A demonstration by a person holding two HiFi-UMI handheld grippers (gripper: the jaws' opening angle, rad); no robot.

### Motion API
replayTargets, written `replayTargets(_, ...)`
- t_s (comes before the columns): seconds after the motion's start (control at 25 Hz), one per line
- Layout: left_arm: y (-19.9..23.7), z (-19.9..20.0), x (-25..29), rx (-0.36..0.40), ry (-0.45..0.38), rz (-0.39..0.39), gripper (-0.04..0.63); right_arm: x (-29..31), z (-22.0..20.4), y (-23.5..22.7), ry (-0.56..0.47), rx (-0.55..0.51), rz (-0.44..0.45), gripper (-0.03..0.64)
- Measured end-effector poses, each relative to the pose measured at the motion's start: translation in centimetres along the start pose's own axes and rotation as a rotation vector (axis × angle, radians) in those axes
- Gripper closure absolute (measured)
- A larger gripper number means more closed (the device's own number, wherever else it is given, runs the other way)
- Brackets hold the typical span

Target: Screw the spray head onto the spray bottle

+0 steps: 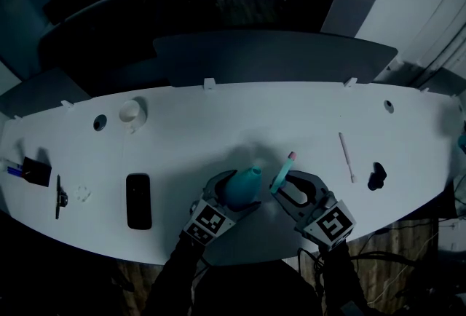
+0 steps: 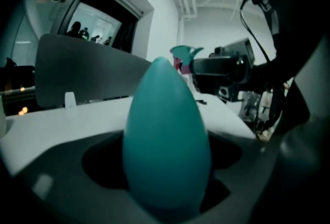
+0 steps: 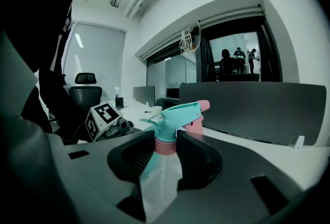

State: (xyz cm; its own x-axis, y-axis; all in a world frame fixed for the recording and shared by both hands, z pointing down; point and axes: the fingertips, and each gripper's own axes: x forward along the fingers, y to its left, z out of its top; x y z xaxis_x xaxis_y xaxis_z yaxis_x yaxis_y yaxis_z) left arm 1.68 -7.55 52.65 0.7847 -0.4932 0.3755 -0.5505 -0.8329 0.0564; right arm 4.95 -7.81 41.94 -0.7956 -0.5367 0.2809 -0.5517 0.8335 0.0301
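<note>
Head view, left gripper (image 1: 237, 193): jaws clamped on the teal spray bottle (image 1: 245, 182), at the near edge of the white table (image 1: 218, 118).
Head view, right gripper (image 1: 286, 188): grips the spray head (image 1: 282, 170), just beside the bottle's neck, not joined.
Head view, elsewhere: a phone (image 1: 138, 200) to the left, well apart.
Left gripper view: the bottle's body fills the gap between the jaws (the spray head shows beyond its top).
Right gripper view: jaws closed on the head's pink collar, nozzle pointing right.
</note>
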Motion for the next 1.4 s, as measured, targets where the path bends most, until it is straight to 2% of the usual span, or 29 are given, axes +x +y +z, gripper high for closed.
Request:
replayTargets(0.28,-0.2,-0.4,0.3,0.012,0.04,-0.006,0.152,0.7,0.3,-0.9,0.005,-0.008,-0.028,0.477)
replayTargets(0.6,-0.2,0.2,-0.6,-0.013,-0.039,-0.021,0.153,3.0,-1.1,-4.1,0.03,-0.017,-0.116,0.476)
replayTargets(0.88,-0.6,0.1,-0.7,-0.005,-0.04,-0.033,0.152,7.3,-1.5,-3.2,0.075,-0.095,-0.058,0.477)
replayTargets(1.12,-0.4,-0.1,-0.7,-0.001,-0.025,-0.029,0.15,7.7,-1.2,-2.2,0.04,-0.07,-0.019,0.479)
replayTargets(1.4,-0.6,-0.3,-0.1,0.087,0.03,-0.009,0.15,7.3,-0.2,-0.5,0.023,-0.135,0.023,0.479)
